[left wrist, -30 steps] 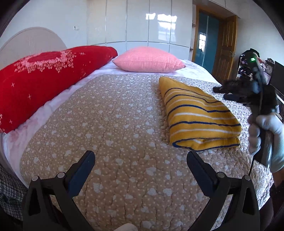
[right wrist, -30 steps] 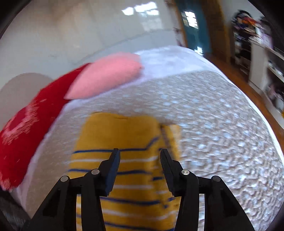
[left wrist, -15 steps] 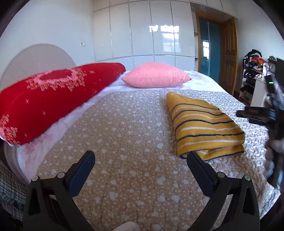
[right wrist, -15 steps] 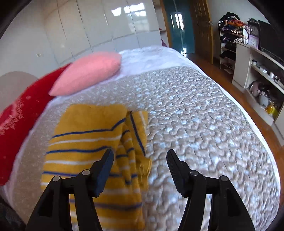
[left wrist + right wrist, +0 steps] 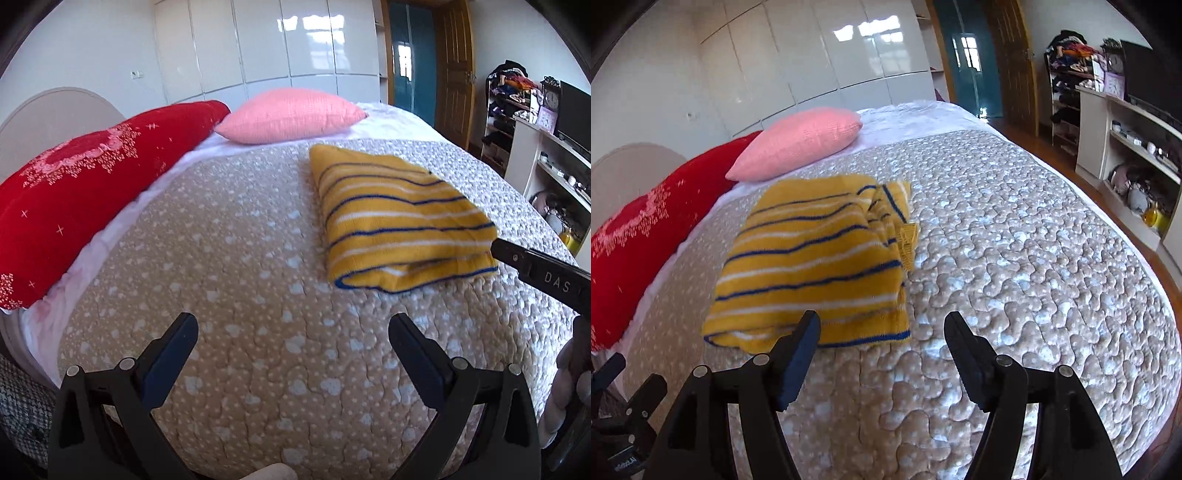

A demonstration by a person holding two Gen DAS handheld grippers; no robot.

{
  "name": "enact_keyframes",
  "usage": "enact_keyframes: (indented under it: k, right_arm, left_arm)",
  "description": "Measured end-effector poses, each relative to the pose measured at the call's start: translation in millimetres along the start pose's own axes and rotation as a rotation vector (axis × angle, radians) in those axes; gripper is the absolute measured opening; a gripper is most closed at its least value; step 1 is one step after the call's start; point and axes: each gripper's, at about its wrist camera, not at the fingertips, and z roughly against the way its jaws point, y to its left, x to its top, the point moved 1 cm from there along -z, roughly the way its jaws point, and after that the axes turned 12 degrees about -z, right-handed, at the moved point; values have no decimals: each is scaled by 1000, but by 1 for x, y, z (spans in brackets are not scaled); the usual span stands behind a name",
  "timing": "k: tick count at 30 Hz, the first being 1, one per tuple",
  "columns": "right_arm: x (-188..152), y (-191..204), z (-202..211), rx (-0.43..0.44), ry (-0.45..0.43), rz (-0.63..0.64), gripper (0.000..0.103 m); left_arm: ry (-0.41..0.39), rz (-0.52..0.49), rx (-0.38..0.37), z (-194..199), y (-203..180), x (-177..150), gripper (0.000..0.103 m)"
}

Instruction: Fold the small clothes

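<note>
A folded yellow garment (image 5: 399, 218) with blue and white stripes lies on the beige quilted bedspread (image 5: 240, 295); the right wrist view shows the same garment (image 5: 816, 258) left of centre. My left gripper (image 5: 293, 332) is open over bare quilt, short of the garment and to its left, with nothing between its fingers. My right gripper (image 5: 882, 332) hangs just short of the garment's near edge. Its jaws are opening and hold nothing. One right finger (image 5: 539, 273) shows at the right edge of the left wrist view, close to the garment's near right corner.
A long red pillow (image 5: 85, 192) and a pink cushion (image 5: 291, 114) lie at the head of the bed. White wardrobe doors (image 5: 277, 40) stand behind. A shelf unit (image 5: 1126, 147) with small items stands beyond the bed's right side. A hand (image 5: 572, 387) holds the right gripper.
The right gripper has drawn back off the garment toward its near edge and its jaws have spread wider. The left gripper's view has shifted a little; it stays open.
</note>
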Motion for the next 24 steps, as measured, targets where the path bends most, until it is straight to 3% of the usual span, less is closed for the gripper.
enact_keyframes:
  k: [15, 24]
  right_arm:
    - [-27, 29, -12, -11, 26, 108, 75]
    - [-34, 35, -15, -16, 33, 126, 77]
  left_arm:
    - [113, 100, -71, -26, 19, -17, 103]
    - [122, 116, -74, -29, 22, -20, 103]
